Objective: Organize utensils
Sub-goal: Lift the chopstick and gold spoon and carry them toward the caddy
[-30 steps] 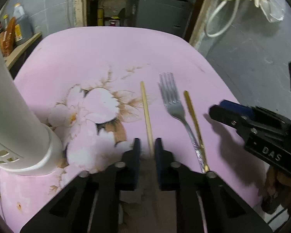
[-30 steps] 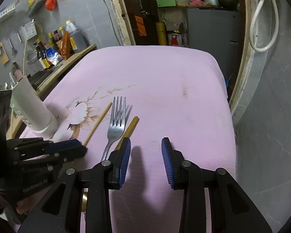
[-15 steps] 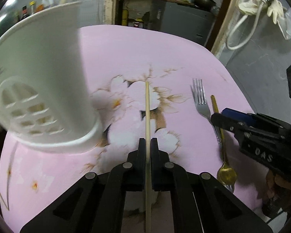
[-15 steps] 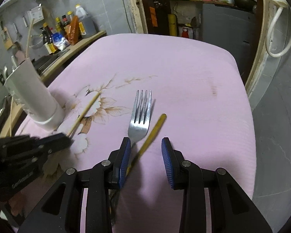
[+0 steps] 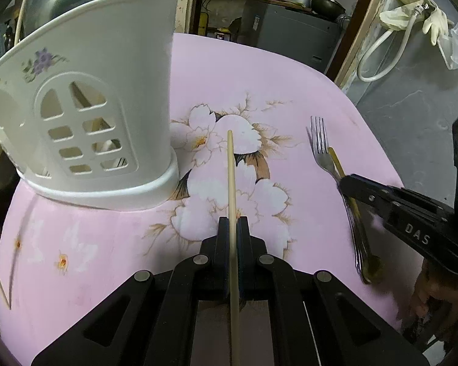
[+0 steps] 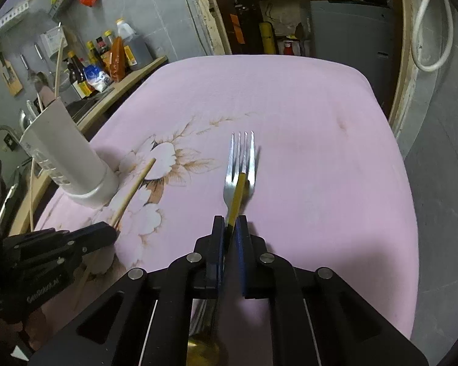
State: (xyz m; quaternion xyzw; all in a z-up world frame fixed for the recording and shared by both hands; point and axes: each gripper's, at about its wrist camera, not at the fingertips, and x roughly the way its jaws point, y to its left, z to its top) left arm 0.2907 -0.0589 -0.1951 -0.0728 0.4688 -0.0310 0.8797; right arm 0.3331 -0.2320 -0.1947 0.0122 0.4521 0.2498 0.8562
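My left gripper [image 5: 232,219] is shut on a wooden chopstick [image 5: 230,167], held just above the pink floral tablecloth [image 5: 259,70]. The chopstick's tip points past the right side of the white slotted utensil holder [image 5: 91,116], which stands close on the left. On the right lie a steel fork [image 6: 239,164] and a gold spoon [image 6: 236,195], its handle crossing the fork. My right gripper [image 6: 230,222] is closing, its pads pressed on the spoon's handle. The fork's neck runs into the same jaws; I cannot tell whether it is gripped too.
A counter with sauce bottles [image 6: 107,61] runs beyond the table's left edge. Another chopstick stands in the holder [image 6: 67,158]. A grey cabinet [image 6: 351,30] and a doorway lie behind the table, with a hose [image 5: 381,52] and gloves on the right wall.
My left gripper closed on the chopstick and carried it left toward the holder. My right gripper moved left over the fork and spoon and closed from open onto the spoon's handle.
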